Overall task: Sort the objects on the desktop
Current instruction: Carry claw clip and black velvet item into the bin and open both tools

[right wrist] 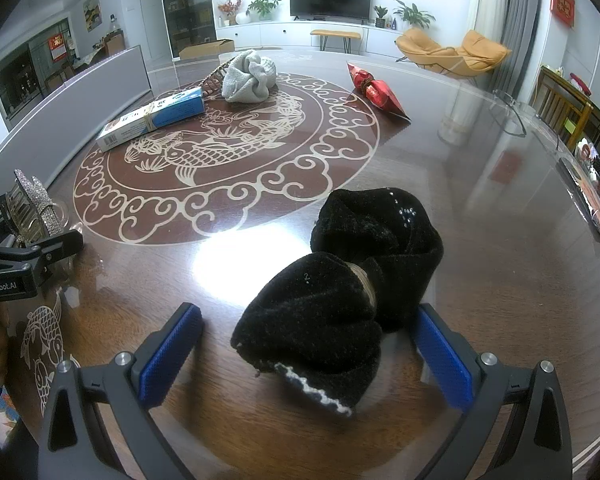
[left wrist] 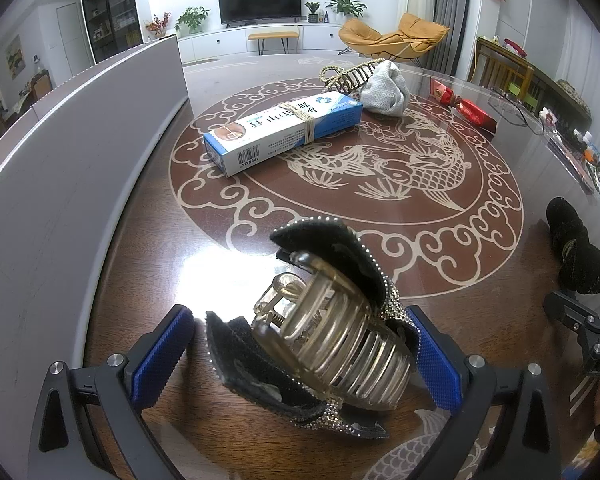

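Observation:
My left gripper (left wrist: 300, 344) is open, its blue pads either side of a rhinestone bow hair claw (left wrist: 324, 320) that lies on the table; the right pad touches it, the left stands apart. My right gripper (right wrist: 308, 348) is open around a black velvet bow hair clip (right wrist: 352, 292) on the table. That black bow also shows in the left wrist view (left wrist: 572, 248). The hair claw shows at the left edge of the right wrist view (right wrist: 36, 208).
On the brown carp-patterned table (left wrist: 380, 184) lie a blue-and-white box (left wrist: 284, 128) bound with rubber bands, a gold hair claw (left wrist: 348, 74), a grey balled cloth (left wrist: 384, 88) and a red wrapped packet (right wrist: 376, 90). A grey board (left wrist: 80, 152) stands along the left. Glasses (left wrist: 512, 108) lie far right.

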The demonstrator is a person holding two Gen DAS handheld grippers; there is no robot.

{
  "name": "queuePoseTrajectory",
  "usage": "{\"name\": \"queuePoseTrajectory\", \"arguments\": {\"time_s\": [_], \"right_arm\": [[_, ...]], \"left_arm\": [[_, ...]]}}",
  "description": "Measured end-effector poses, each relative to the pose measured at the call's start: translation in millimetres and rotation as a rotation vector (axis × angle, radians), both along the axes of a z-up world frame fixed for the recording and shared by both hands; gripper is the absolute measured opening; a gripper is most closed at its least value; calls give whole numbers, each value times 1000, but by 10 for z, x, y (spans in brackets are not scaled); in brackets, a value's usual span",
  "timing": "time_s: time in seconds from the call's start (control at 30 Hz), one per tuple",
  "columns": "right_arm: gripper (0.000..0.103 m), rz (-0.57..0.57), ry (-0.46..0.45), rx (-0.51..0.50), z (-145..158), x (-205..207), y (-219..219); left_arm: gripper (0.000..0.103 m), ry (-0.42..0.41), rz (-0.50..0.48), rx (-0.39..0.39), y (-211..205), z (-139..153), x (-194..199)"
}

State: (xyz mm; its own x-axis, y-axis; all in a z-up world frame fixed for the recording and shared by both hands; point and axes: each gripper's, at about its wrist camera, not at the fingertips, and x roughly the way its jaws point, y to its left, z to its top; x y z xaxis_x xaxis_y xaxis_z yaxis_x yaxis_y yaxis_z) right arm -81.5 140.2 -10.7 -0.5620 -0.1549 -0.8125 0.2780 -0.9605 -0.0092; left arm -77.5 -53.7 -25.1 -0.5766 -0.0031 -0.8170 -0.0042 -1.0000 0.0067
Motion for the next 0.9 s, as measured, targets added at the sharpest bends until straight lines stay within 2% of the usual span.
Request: {"name": "queuePoseTrajectory", "arguments": {"time_s": [0.17,0.37,0.4,0.47,0.5,0.53,0.6,0.7,0.83,0.9], "right_arm": [[103,0,0,0,0,0,-1],[103,0,0,0,1,-1,-3],[103,0,0,0,1,-1,-3],[103,10,-3,-1,9,15,6],[103,28,-11,1,-10,-5,-14],[103,53,-28,-12,8,18,9],[103,58,-61,-115,59,74,154],[103,30,-103,-241,56,33,338],[103,-8,-121,-277,81,-43,332],[103,-29,-87,-238,105,-111,233]], "left_arm": [[103,-11,-50,1,-40,-3,98],[103,-24,3,-2,-29,8,164],[99,-17,8,-1,-28,8,180],[55,32,5,0,-22,57,242],[52,40,-2,-1,-26,78,258],[44,37,-6,11,-41,83,269],[38,45,-8,23,-82,92,318],[36,58,-9,37,-113,89,392],[34,72,-22,39,-88,85,466],[34,73,-31,47,-91,96,486]]}}
